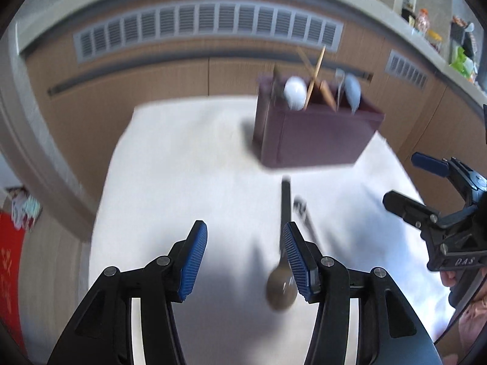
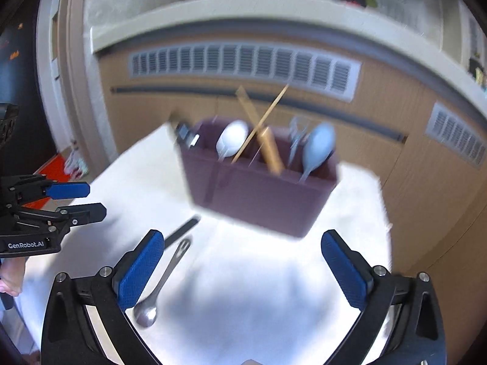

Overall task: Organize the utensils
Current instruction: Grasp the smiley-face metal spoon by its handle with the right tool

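A maroon utensil holder (image 1: pixel 313 133) (image 2: pixel 258 194) stands on the white table at the far side. It holds a white spoon (image 2: pixel 232 141), a pale blue spoon (image 2: pixel 318 147), wooden chopsticks (image 2: pixel 261 127) and other pieces. A dark-handled spoon (image 1: pixel 284 261) lies on the table under my left gripper's right finger. A metal spoon (image 2: pixel 161 283) lies beside it, next to my right gripper's left finger. My left gripper (image 1: pixel 245 257) is open and empty. My right gripper (image 2: pixel 243 269) is open wide and empty, above the table in front of the holder.
The white table (image 1: pixel 188 182) ends near wooden cabinets with grey vent grilles (image 1: pixel 207 27). A counter with bottles and bags (image 1: pixel 438 33) runs at the right. A red object (image 1: pixel 9 273) is at the far left below the table.
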